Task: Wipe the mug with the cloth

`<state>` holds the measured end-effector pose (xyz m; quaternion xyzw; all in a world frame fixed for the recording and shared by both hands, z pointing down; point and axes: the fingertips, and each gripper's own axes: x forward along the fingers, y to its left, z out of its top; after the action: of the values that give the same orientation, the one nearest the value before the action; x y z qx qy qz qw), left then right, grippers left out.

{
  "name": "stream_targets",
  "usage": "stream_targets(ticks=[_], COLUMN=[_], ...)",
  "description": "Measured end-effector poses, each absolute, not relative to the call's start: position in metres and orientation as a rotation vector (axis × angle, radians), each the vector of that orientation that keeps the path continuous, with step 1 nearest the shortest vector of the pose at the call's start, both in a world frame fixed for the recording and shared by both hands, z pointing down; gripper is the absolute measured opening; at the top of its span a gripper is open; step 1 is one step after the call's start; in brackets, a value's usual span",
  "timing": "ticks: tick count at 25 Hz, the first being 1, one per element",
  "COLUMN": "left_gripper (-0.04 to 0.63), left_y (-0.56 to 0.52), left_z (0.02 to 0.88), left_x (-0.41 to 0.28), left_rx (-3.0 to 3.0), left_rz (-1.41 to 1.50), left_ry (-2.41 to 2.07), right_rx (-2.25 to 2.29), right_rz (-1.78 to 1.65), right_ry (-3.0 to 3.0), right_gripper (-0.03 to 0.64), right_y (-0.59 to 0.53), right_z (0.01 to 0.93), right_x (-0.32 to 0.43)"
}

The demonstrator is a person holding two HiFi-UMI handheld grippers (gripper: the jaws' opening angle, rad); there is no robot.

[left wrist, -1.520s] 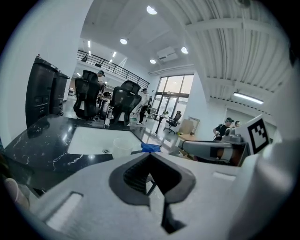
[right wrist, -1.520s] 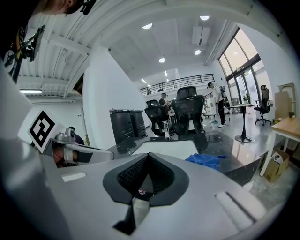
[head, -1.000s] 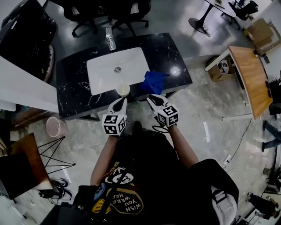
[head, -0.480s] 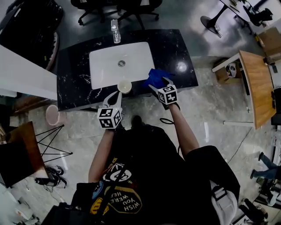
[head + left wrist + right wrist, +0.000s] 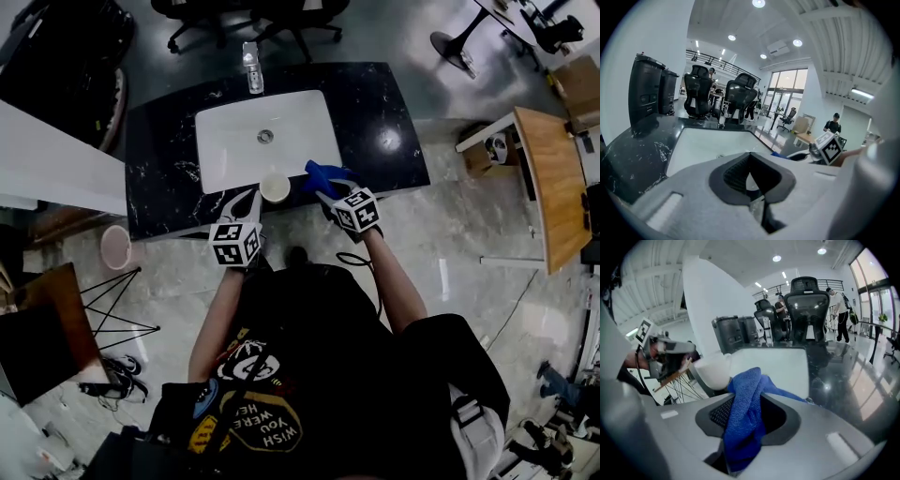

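The jaws of the right gripper were closing on a blue microfibre cloth. The cloth ran down through the narrow gap between the two pads. One bunched fold stood up above the jaws, and another part trailed away to the right. In the head view the right gripper held the cloth gathered at the front edge of the black marble table.

The jaws of the left gripper stood together, with only a thin slit between them, and held nothing. In the head view the left gripper pointed at the front edge of the table, with its tips near the mug.

The cream-white round mug stood upright at the front edge of the white rectangular sink, near the sink's right corner and between the two grippers. In the right gripper view the mug showed just behind the raised fold of the cloth. Whether the cloth touched it could not be told.

A chrome tap stood at the far side of the sink. Black office chairs stood beyond the table.
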<state>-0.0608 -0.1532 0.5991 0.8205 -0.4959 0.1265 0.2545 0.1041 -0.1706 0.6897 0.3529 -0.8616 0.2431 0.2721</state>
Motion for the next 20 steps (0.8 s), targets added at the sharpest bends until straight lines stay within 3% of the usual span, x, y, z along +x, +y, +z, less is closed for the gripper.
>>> stream_targets(ticks=[8,20], left_gripper=[0.003,0.003], left_y=[-0.175,-0.168], left_z=[0.614,0.622], left_x=[-0.059,-0.053], left_rx=[2.245,2.243], left_rz=[0.417,0.401], left_ry=[-1.274,-1.241], right_rx=[0.893,0.697], right_rz=[0.650,0.396], right_ry=[-2.490,-2.544], right_gripper=[0.144,0.143], right_y=[-0.188,-0.126], right_z=[0.644,0.624], right_x=[0.045,0.033])
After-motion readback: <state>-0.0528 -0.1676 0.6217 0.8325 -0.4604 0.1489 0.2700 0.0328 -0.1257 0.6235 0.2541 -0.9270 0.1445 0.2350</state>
